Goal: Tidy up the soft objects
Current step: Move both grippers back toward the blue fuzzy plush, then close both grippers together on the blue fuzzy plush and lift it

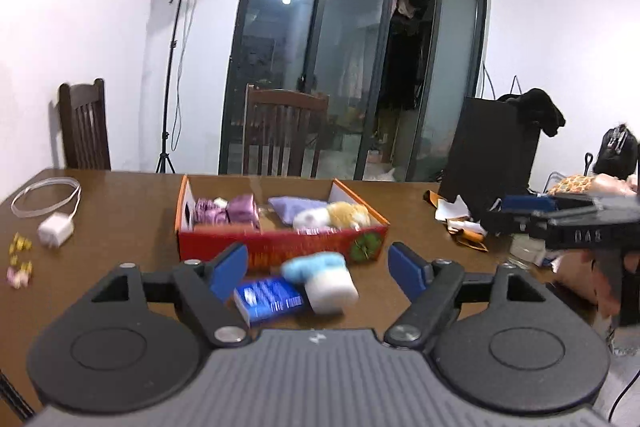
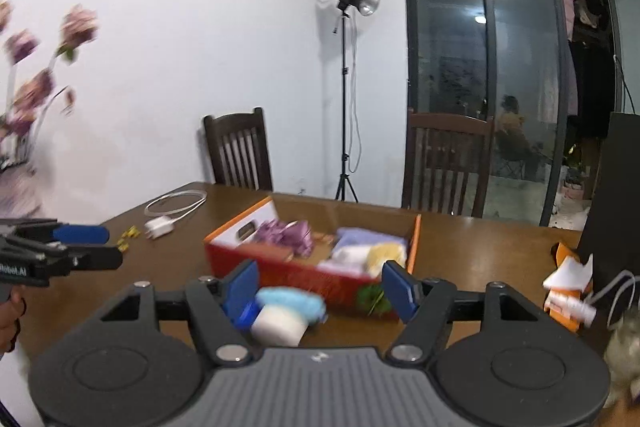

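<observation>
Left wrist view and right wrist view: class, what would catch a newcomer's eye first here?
The red cardboard box at the middle of the brown table, packed with purple, white and yellow soft things. In front of it lies a blue-and-white plush mushroom beside a small blue packet. Both the left gripper and the right gripper stand open and empty.

My left wrist view looks low across the brown table (image 1: 120, 203) from its near edge, facing the red box (image 1: 280, 247) at twelve o'clock, close by. My right wrist view sits further right, seeing that box (image 2: 304, 271) cornerwise. Both share the toy mushroom (image 1: 320, 279) and glass doors (image 1: 360, 59).
</observation>
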`<move>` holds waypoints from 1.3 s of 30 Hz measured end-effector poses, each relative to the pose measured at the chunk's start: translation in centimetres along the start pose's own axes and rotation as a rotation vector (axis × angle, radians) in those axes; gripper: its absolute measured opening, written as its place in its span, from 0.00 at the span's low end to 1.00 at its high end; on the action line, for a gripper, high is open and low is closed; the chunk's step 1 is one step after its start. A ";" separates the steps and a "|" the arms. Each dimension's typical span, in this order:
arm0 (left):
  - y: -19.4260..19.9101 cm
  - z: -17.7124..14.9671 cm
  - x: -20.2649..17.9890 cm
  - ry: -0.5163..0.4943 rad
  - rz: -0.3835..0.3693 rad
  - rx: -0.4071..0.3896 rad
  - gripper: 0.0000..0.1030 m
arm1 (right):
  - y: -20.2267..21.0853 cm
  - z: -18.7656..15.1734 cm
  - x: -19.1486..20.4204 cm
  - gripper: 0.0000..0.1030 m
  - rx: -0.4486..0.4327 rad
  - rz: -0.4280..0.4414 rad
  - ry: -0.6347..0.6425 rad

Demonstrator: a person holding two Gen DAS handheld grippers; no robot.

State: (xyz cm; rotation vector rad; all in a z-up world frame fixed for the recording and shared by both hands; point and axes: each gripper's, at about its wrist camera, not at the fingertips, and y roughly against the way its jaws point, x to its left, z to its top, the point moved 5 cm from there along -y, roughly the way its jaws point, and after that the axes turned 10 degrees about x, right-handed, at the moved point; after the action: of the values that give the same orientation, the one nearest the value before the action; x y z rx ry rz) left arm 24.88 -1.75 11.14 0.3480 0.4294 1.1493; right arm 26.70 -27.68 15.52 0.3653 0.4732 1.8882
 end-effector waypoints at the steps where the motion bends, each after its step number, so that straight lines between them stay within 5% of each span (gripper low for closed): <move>1: 0.7 -1.2 -0.1 0.003 0.011 0.002 0.82 | 0.8 -1.4 0.8 0.73 -0.010 0.001 0.007; 6: 3.2 -5.8 -0.5 -0.015 0.040 0.013 0.82 | 3.5 -8.2 3.8 0.79 -0.003 0.014 -0.008; 11: 3.2 -5.7 0.5 0.000 0.052 0.015 0.82 | 3.4 -12.0 5.4 0.80 0.050 0.046 -0.029; 23: -3.1 -4.2 1.7 0.058 -0.035 0.073 0.82 | -1.5 -10.0 4.0 0.80 0.076 0.039 -0.076; 30: -11.6 0.3 3.6 0.103 -0.115 0.119 0.74 | -8.4 -6.1 -0.6 0.80 0.091 0.128 -0.265; 35: -19.2 1.8 6.0 0.261 -0.220 0.220 0.67 | -14.7 -4.1 -2.6 0.77 0.121 0.188 -0.364; 39: -23.7 1.9 7.3 0.335 -0.224 0.308 0.58 | -19.8 -3.7 -4.9 0.70 0.174 0.223 -0.504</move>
State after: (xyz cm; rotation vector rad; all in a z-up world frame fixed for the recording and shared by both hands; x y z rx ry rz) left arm 47.22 -3.93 0.38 0.3635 0.9230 0.9220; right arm 42.82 -26.54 2.44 1.0152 0.2606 1.8807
